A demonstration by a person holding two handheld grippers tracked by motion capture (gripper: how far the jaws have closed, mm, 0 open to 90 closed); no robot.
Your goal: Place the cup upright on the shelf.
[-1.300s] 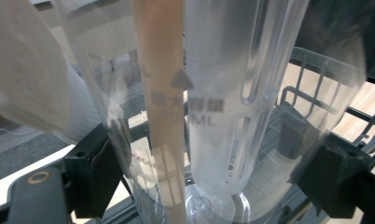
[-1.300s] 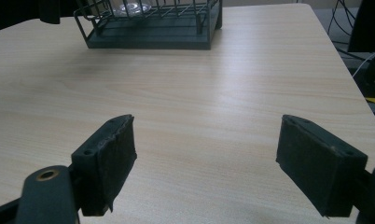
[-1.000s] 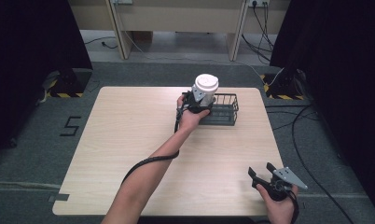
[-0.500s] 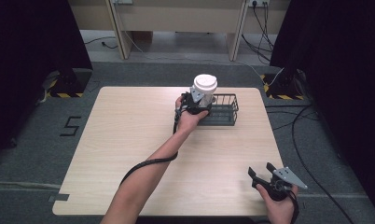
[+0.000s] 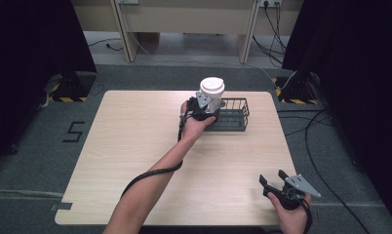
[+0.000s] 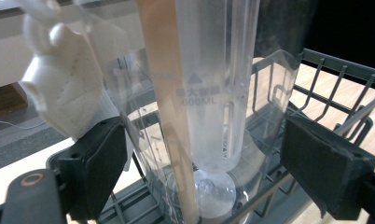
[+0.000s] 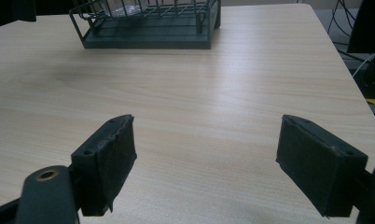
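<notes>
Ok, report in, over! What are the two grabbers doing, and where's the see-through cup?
Left gripper open around clear cup. Cup standing in wire basket, white lid on. Right gripper open, idle over table. Nothing blocking.

Clear plastic cup (image 6: 213,93), matt wire basket (image 5: 231,116), wood-grain table (image 5: 135,141)

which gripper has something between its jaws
The left gripper, at the wire basket: a clear cup stands between its open jaws. The right gripper has bare table beneath.
</notes>
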